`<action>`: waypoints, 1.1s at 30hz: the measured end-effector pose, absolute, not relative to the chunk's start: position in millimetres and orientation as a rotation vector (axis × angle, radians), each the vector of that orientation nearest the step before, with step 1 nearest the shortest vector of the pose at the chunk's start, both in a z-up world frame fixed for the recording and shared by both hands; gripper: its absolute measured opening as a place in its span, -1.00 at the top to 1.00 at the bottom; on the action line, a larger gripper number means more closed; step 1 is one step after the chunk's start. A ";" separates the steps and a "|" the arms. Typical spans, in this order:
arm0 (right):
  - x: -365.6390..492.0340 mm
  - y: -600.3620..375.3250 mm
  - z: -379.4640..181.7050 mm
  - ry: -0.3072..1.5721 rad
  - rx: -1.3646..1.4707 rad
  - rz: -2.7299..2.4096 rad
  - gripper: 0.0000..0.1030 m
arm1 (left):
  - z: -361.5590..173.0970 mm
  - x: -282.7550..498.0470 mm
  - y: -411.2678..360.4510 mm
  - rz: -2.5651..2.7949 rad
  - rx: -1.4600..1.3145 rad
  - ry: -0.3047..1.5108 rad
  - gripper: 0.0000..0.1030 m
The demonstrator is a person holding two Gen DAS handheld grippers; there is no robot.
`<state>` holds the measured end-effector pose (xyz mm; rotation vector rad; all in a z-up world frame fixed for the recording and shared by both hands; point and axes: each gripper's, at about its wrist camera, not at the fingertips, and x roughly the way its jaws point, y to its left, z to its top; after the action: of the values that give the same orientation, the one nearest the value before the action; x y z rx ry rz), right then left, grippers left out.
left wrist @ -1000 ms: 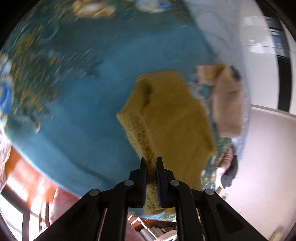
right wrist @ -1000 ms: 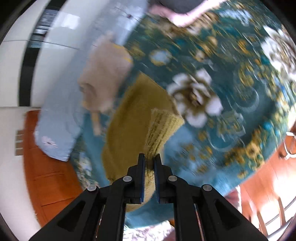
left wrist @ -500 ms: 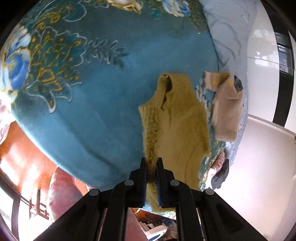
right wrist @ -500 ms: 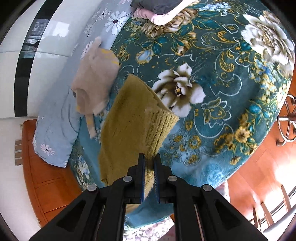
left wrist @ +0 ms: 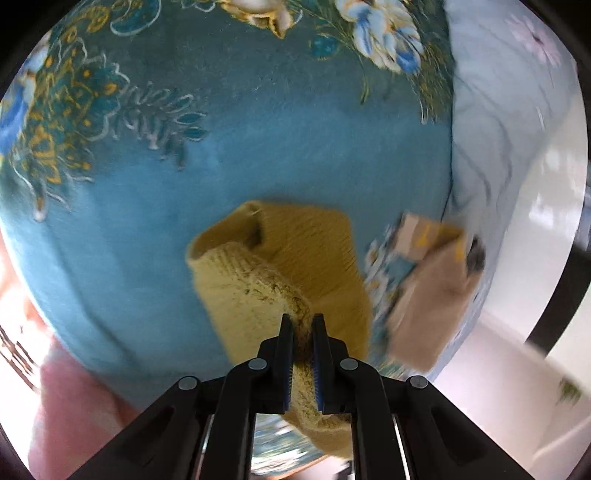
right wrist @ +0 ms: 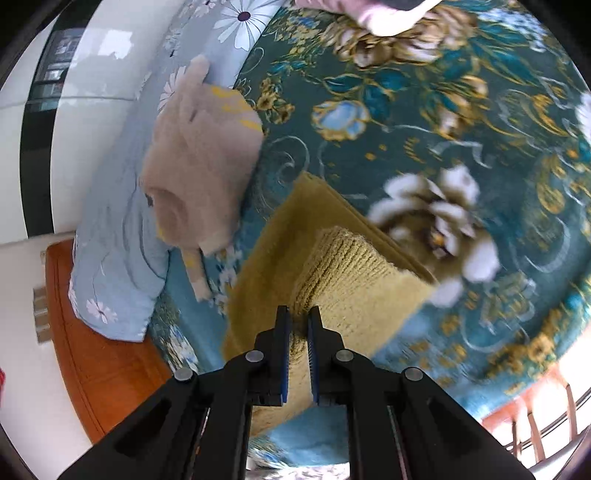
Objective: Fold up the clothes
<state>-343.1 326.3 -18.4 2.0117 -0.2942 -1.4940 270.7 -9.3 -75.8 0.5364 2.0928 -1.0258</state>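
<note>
- Left gripper (left wrist: 303, 325) and right gripper (right wrist: 298, 317): fingers of each pinch the ribbed edge of the mustard sweater (left wrist: 306, 251).
- Judged soft, light, droopy knit; hold at hem corners.

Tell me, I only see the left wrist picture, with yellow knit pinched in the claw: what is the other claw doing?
Observer: The right gripper is shut on the same mustard sweater, at its ribbed edge.
Operator: Is there anything else on the bed?
Observer: At the far edge of the floral blanket lies a pink and dark pile of clothes.
Operator: And that beige thing?
Observer: The beige garment lies partly on the daisy-print pillow.
</note>
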 end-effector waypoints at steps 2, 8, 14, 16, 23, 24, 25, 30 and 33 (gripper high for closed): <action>-354.6 303.3 -27.4 -0.299 2.028 -1.480 0.83 | -75.3 257.5 -21.2 -1.042 0.509 2.074 0.82; -376.8 246.5 -59.5 -0.227 2.066 -1.462 0.83 | -93.5 231.7 -42.5 -0.983 0.524 2.025 0.82; -384.3 226.7 -76.5 -0.188 2.087 -1.457 0.82 | -117.2 232.7 -45.2 -0.852 0.473 2.047 0.79; -385.9 222.4 -79.0 -0.183 2.085 -1.457 0.79 | -118.2 231.5 -47.6 -0.846 0.442 2.059 0.72; -391.4 207.2 -87.7 -0.163 2.079 -1.455 0.55 | -107.4 241.3 -52.3 -0.869 0.368 2.042 0.39; -392.2 205.0 -89.0 -0.160 2.077 -1.455 0.52 | -106.9 245.2 -51.6 -0.865 0.375 2.034 0.39; -393.0 202.8 -90.2 -0.158 2.076 -1.455 0.50 | -108.0 249.8 -49.0 -0.860 0.385 2.026 0.39; -391.9 231.6 -88.2 -0.198 2.095 -1.501 0.50 | -120.8 271.5 -28.3 -0.817 0.435 2.011 0.30; -381.8 268.6 -95.7 -0.194 2.150 -1.550 0.48 | -133.1 281.4 -12.6 -0.784 0.473 2.013 0.18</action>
<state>-381.8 268.6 -95.7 2.1499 -0.1943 -1.5496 281.4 -12.6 -133.1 0.4734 2.0126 -0.7837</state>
